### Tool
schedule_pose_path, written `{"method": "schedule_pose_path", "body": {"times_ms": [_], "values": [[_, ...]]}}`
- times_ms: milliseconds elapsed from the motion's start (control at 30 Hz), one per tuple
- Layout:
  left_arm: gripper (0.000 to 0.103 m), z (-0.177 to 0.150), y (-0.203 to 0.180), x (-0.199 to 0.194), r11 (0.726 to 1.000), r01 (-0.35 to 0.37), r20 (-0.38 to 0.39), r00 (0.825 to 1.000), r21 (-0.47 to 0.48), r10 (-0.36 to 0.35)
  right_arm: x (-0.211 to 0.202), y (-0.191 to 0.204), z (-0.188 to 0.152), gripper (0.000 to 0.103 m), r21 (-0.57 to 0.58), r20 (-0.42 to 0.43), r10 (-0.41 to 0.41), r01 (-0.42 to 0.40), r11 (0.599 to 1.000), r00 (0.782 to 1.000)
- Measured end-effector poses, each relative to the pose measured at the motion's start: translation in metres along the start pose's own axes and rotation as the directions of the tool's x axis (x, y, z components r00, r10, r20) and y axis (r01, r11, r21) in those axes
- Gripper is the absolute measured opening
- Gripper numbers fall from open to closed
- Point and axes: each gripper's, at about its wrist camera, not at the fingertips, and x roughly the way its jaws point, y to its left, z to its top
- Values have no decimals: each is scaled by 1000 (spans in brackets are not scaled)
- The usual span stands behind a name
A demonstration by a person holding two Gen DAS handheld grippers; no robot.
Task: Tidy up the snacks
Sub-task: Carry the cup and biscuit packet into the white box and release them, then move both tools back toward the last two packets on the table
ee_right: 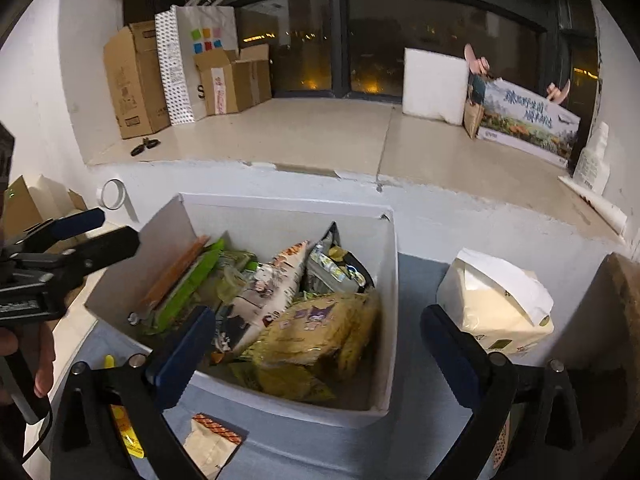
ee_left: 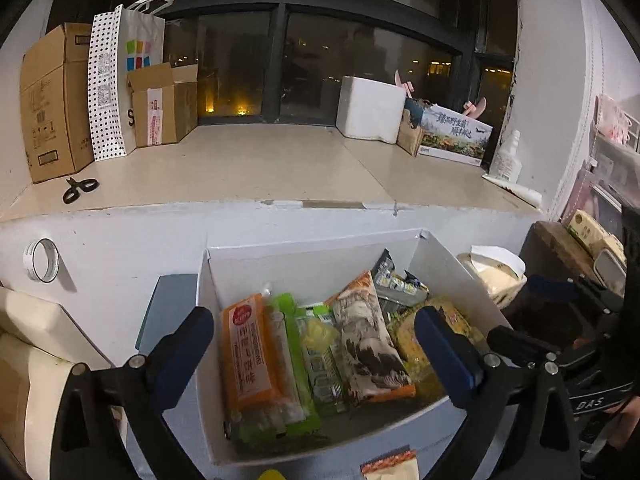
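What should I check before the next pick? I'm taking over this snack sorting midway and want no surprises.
1. Left gripper open and empty: ok.
2. Right gripper open and empty: ok.
3. Box has room for more: cannot tell; packets fill most of it.
4. Snacks remaining outside the box: not ok; a beige packet and a yellow packet lie on the blue mat in front.
5. Grippers apart from each other: ok.

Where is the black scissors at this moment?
The scissors lie on the window ledge at the far left in both views, just in front of the tall cardboard box.
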Motion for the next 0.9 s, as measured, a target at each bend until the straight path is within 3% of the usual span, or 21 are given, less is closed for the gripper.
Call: {"method": "schedule_pose_path", "body": {"times_ms": [200, 333, 600, 733, 900], "values": [[103, -9, 1, -29, 999, -9, -33, 999, -53, 8, -39, 19, -7, 103, -27, 69, 19, -17, 1000, 997], [103, -20, -5, -58, 1000, -11, -27, 1000, -8, 11, -64, 26, -22, 103, -24, 101, 53, -51, 998, 993], [103, -78, 12, -129, 999, 34, -18, 999, -37, -35, -112, 38, -89, 103, 36, 134, 149, -155, 987, 980], [103, -121, 21, -156, 997, 53, -40, 998, -58, -55, -119, 46, -131, 103, 83, 97, 171, -179, 980, 980], [103, -167, 32, -176, 993, 23, -66, 997, -113, -31, -104, 60, -172, 103, 122, 14, 209, -209, 970, 978]]}}
